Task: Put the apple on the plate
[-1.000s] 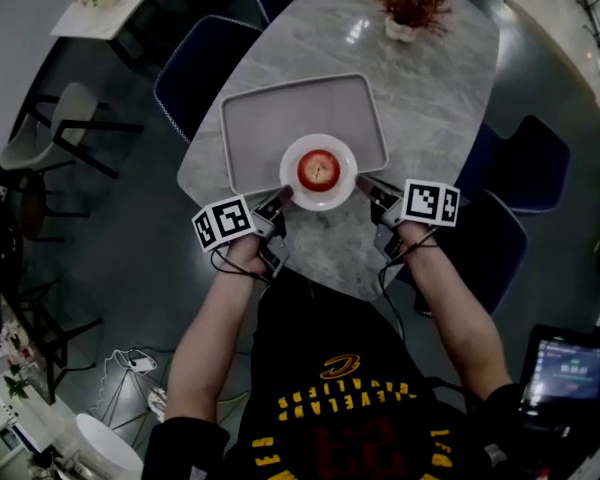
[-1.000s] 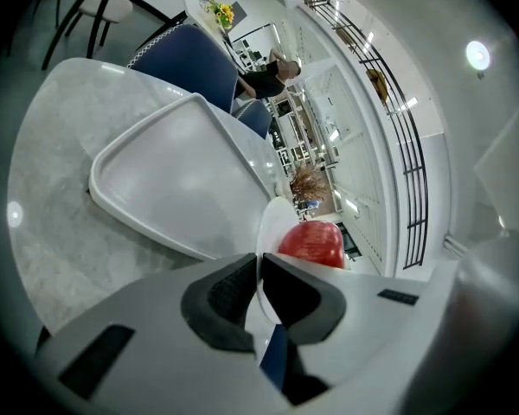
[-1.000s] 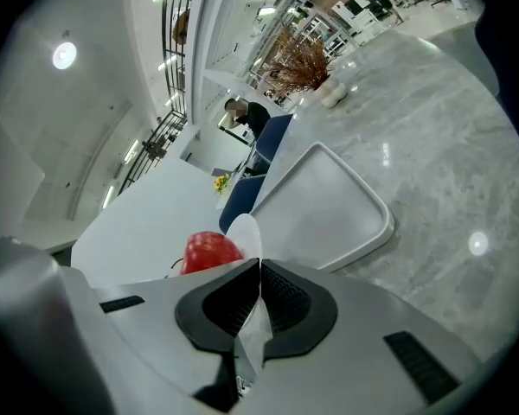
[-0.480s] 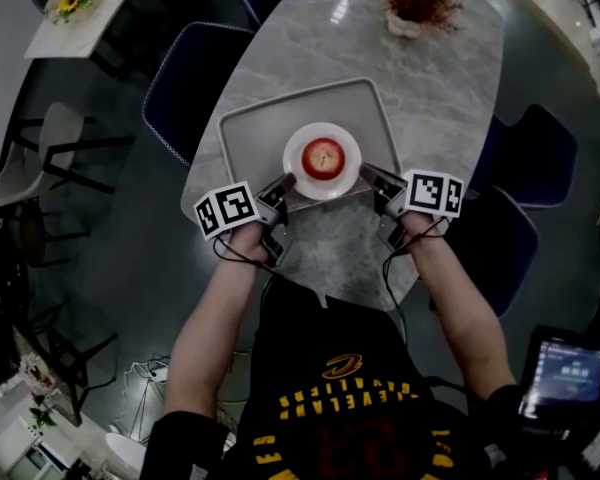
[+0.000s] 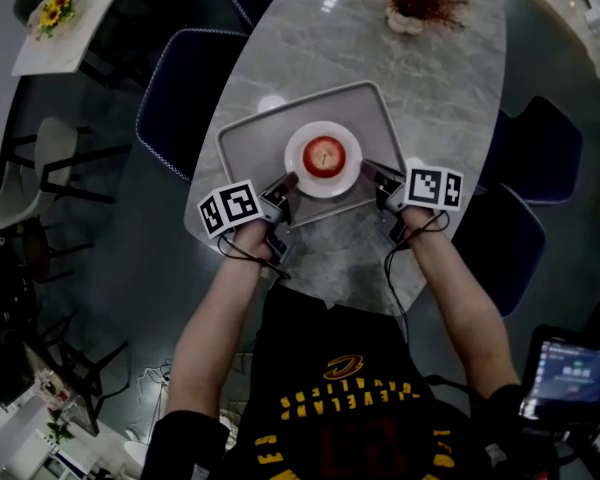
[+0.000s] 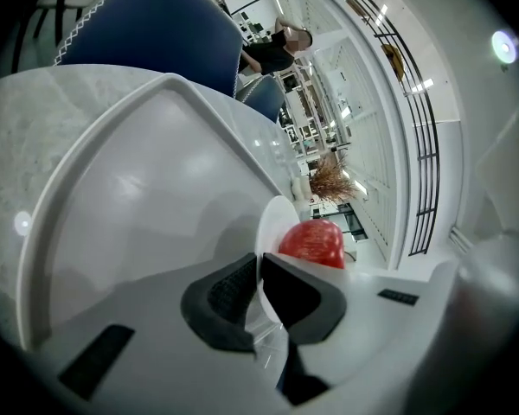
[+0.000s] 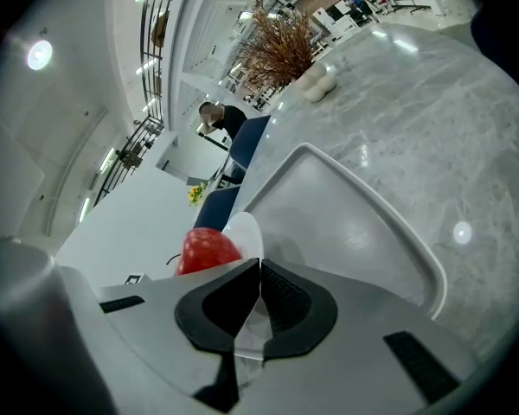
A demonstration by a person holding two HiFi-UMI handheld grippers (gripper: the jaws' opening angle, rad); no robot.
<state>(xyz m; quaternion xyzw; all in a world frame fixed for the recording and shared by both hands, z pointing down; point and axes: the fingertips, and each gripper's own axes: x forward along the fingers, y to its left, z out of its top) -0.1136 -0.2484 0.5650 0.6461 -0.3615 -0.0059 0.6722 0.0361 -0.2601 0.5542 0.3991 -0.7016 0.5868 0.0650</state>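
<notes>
— What's changed since a second ago?

— A second ago the plate [image 5: 298, 158] straddled the near rim of the tray [image 5: 250, 153], partly over bare worktop [image 5: 440, 78]. Now I've got it wholly inside the tray, just past that near rim, towards the worktop's near end. Both my hands have gone forward with it.

— And your grip?

— My left tongs [image 5: 286, 186] are pinched narrow on the plate's left rim, and my right tongs [image 5: 372, 174] on its right rim. In both gripper views the thin white edge runs straight between the pads.

— The apple?

— The apple [image 5: 325, 155] sits in the middle of the plate, upright, stem hollow facing up at my head camera. It's round, so I can't see a long axis. The plate looks level. I can't tell whether it's touching the tray floor.
</notes>
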